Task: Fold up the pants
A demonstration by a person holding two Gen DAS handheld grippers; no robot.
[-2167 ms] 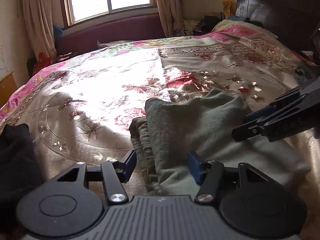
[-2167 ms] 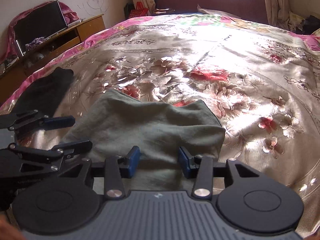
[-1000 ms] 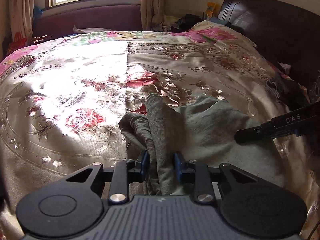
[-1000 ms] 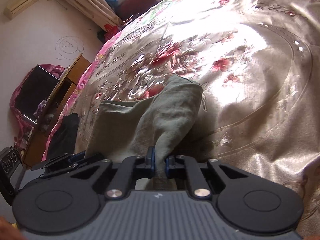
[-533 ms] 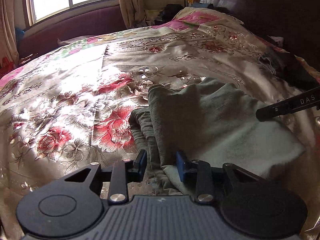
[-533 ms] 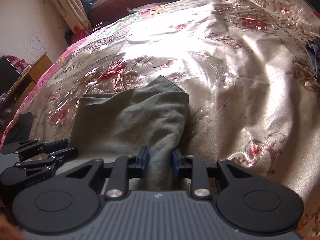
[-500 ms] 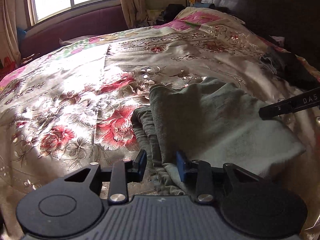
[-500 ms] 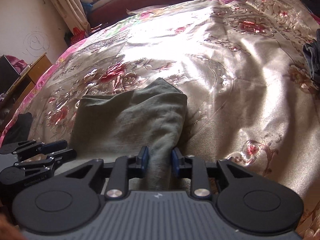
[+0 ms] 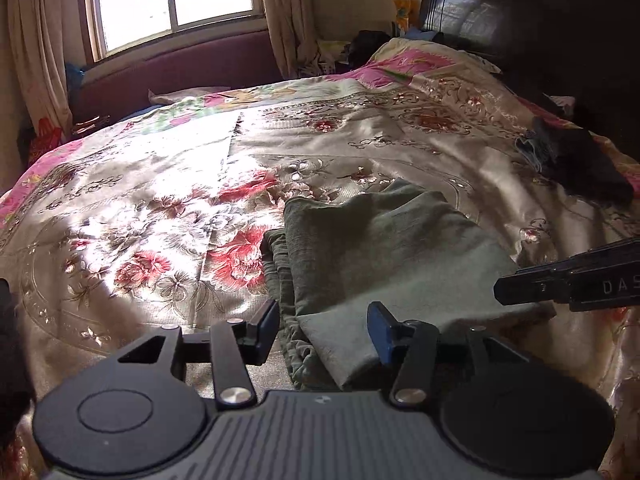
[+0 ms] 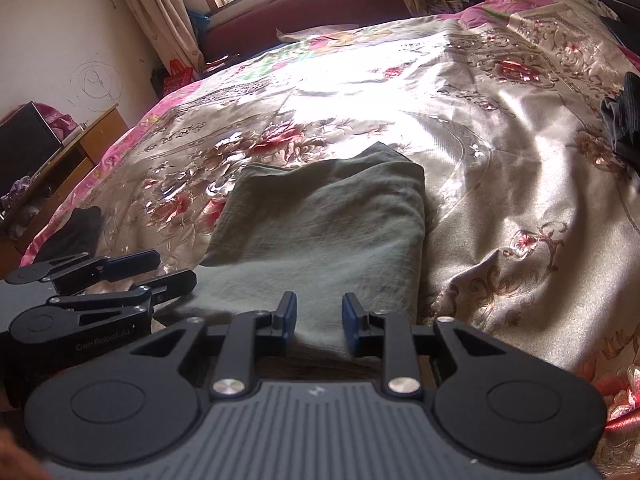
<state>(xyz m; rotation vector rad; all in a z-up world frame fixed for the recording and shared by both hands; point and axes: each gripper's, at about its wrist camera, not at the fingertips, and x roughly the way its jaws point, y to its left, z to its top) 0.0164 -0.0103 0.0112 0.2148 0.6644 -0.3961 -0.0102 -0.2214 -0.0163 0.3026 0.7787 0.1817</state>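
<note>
The grey-green pants lie folded in a flat bundle on the floral bedspread; they also show in the right wrist view. My left gripper is open, its jaws either side of the bundle's near left corner without gripping it. My right gripper is open at the bundle's near right edge, cloth lying between the jaws. Each gripper shows in the other's view: the right one at the right edge, the left one at the left.
A dark garment pile lies on the bed at the far right. A black cloth lies at the bed's left edge. A wooden desk stands left of the bed, the dark headboard at the right.
Both grippers have opened and let go of the pants. The bundle now rests flat on the bed, and both grippers have backed off slightly.
</note>
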